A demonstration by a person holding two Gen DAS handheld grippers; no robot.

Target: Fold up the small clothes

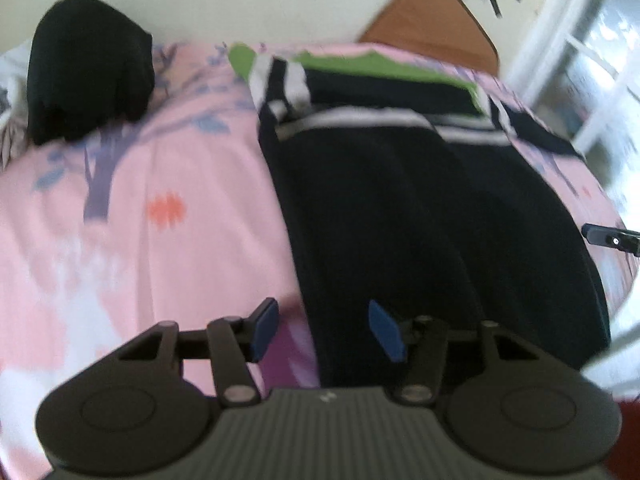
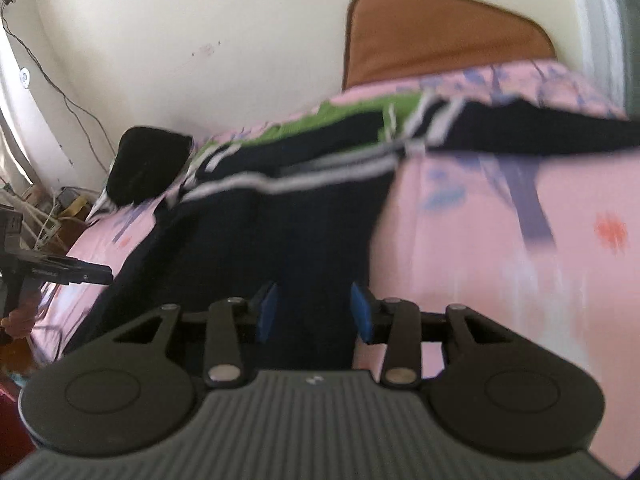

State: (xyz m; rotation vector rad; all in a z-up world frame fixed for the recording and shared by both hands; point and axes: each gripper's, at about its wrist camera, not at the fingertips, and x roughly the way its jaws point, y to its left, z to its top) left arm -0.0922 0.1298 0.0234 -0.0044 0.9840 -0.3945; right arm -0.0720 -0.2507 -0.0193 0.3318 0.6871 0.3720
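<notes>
A dark navy garment [image 1: 420, 208] with white stripes and a green part lies spread on the pink bedsheet [image 1: 160, 208]. My left gripper [image 1: 326, 330] hovers over the garment's near left edge, blue pads apart and pressing on nothing. My right gripper [image 2: 315, 312] stands over the garment's [image 2: 280, 232] near edge on the other side; dark fabric shows between its pads, which are apart and do not pinch it. Each gripper's tip shows in the other view, the right gripper [image 1: 608, 236] at the right edge and the left gripper [image 2: 80, 272] at the left. Both views are blurred.
A folded black cloth [image 1: 88, 68] sits at the far corner of the bed by the wall. A brown headboard [image 1: 432, 20] stands behind the bed, and a window [image 1: 600, 60] is to the right. Cables and clutter [image 2: 40, 208] lie beside the bed.
</notes>
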